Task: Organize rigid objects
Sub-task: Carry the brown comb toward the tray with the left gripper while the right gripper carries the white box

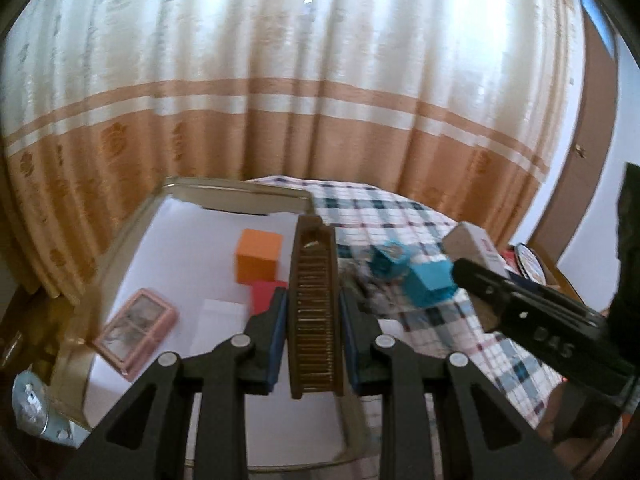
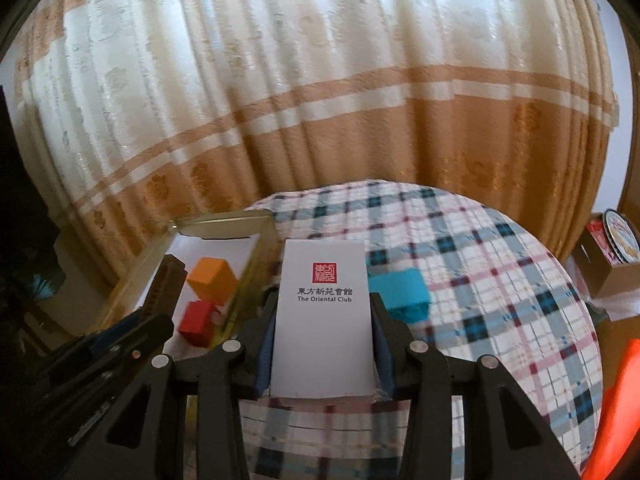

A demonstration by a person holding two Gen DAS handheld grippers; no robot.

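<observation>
left wrist view: the left claw (image 1: pixel 314 320) is clenched on a brown harmonica (image 1: pixel 314 304), raised above the tray (image 1: pixel 132 236). the right claw (image 2: pixel 322 332) grips a white box (image 2: pixel 322 320) over the checked cloth (image 2: pixel 500 280). lower each one level into bare tray space, away from the orange cube (image 1: pixel 258 256).

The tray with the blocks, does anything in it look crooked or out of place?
The pink case lies askew to the tray's edge. The orange block and red block sit upright; nothing is spilled.
</observation>
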